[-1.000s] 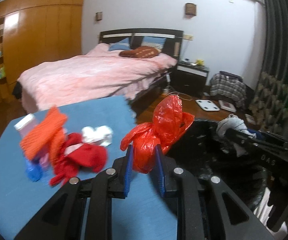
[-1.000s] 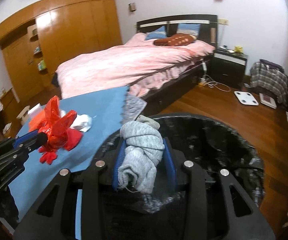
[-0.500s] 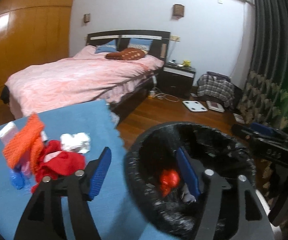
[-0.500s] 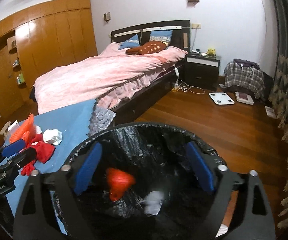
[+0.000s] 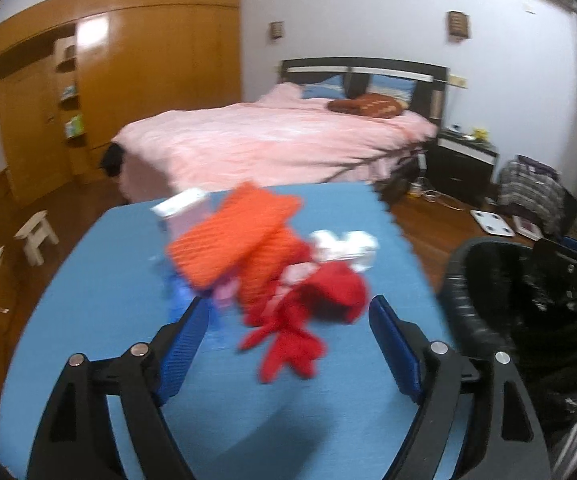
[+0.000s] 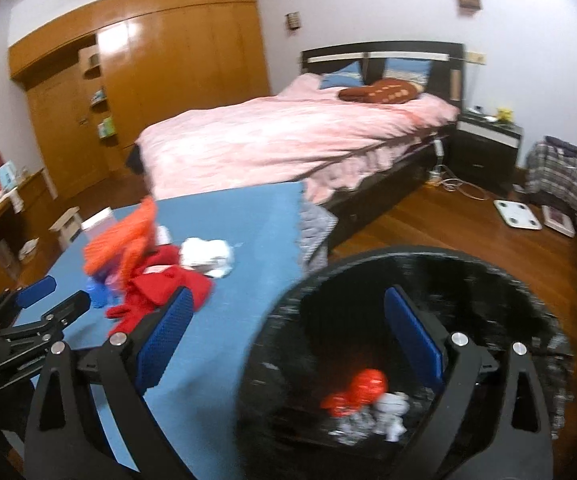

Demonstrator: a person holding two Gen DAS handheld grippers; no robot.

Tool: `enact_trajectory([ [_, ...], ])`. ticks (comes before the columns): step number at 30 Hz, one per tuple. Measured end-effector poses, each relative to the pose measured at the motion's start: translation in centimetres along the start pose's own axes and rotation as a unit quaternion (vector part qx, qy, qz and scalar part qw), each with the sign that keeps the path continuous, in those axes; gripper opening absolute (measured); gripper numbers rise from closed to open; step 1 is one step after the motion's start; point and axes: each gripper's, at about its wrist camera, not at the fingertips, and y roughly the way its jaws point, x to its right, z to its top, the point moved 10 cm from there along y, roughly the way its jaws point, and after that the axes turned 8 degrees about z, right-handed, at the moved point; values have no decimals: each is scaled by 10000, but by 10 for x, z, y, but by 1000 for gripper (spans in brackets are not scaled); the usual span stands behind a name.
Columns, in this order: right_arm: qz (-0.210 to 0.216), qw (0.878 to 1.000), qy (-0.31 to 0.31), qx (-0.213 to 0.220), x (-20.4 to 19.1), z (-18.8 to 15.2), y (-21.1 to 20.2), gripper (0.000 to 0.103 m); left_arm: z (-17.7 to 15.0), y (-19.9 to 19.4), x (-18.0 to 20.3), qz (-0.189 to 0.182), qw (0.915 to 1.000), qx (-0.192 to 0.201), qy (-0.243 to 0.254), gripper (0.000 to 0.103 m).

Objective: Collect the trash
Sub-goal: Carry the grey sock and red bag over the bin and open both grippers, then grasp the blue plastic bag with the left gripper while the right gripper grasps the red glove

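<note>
A: Left half of the frame?
B: The left claw [image 5: 288, 344] gapes wide and empty over the blue surface [image 5: 88, 300], fronting an orange knit [image 5: 232, 236] and red cloth [image 5: 320, 304] heap.
A: Right?
B: The right claw [image 6: 288, 336], wide and empty, hangs above the black bin [image 6: 488, 304]; red bag [image 6: 358, 392] and grey bundle [image 6: 392, 412] lie inside.

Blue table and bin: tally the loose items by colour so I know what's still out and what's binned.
On the blue table:
orange knit pieces: 2
red cloth: 1
white crumpled wad: 1
white box: 1
blue item, half hidden: 1
In the black bin:
red bag: 1
grey-white cloth: 1
Total: 8
</note>
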Motion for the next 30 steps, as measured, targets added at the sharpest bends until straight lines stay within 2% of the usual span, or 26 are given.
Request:
enact_trajectory([
  [5,249,9991,-307,-148,-40,1,35,93,-7,14,-36,352,9993,-60,-128,81],
  [10,445,9973,-437,-382,-69,-6,72,93,-18,29,-57,518,9982,-193,-212,81],
  [19,490,9950,-550,-674,-90,-16,121,93,-29,51,-88,744,9959,-359,-372,81],
  [30,762,9877,-753,-1137,-124,-36,154,93,-39,64,-117,899,9932,-515,-523,81],
])
